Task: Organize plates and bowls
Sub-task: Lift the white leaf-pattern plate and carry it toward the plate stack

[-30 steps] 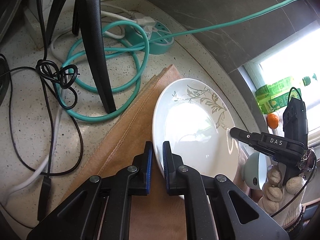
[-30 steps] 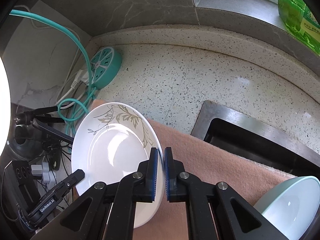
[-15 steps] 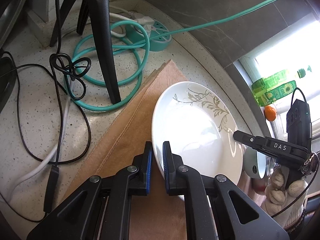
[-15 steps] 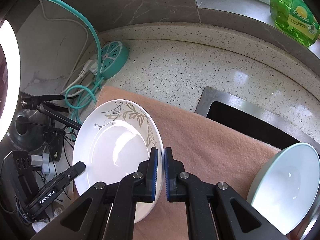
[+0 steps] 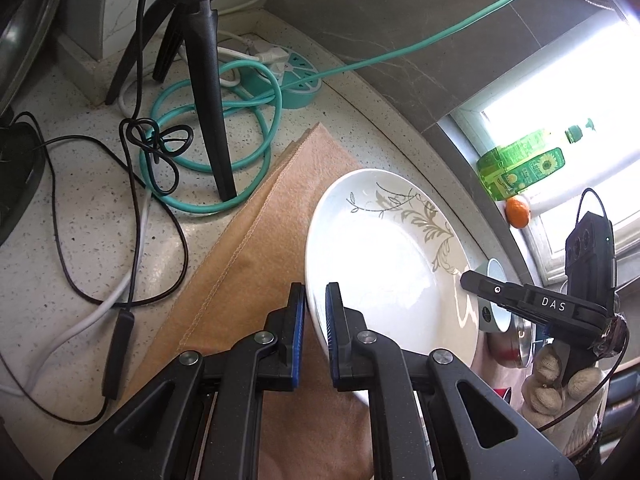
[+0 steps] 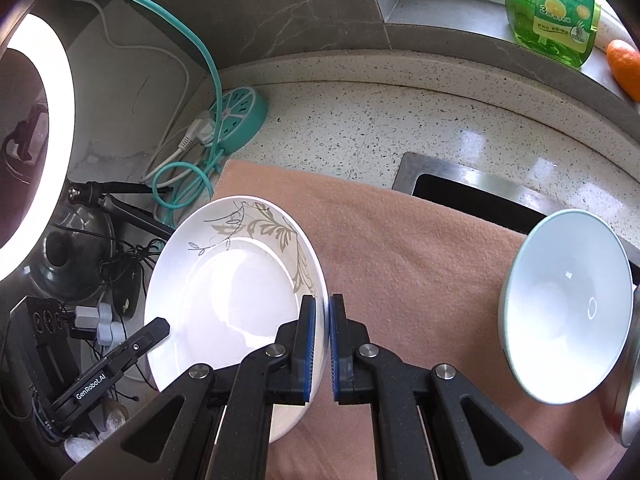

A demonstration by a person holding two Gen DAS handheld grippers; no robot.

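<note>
Left gripper [image 5: 316,332]: its two blue-padded fingers [image 5: 298,332] pinch the near rim of the plate, one pad under the rim and one over it.
Right gripper [image 6: 322,344]: fingers [image 6: 308,344] likewise clamped on the plate's rim, on the side opposite the left gripper; in the left wrist view its black tip reaches the plate's far right edge.
Plate [image 5: 384,268]: white, with a grey-brown leaf pattern along the rim farthest from both sets of fingers; held between the two grippers, tilted, above the cloth.
Cloth [image 6: 400,248]: tan towel spread under and ahead of the fingers.
Bowl [image 6: 568,304]: pale blue, to the right of the right fingers, tipped on its side with the opening facing the camera, apart from the plate.
Sink [image 6: 472,192]: steel-rimmed dark opening beyond the cloth, ahead and right of the right fingers.
Power strip [image 6: 240,120]: round, teal, well ahead and left of the right fingers, with its teal cable coiled beside it.
Tripod leg [image 5: 212,108]: black, ahead and left of the left fingers, standing inside the cable loop.
Gloved hand [image 5: 560,376]: white knit glove gripping the right gripper's handle.
Green bottle [image 6: 552,4]: on the window ledge, far ahead and right, an orange fruit [image 6: 624,66] just beside it.
</note>
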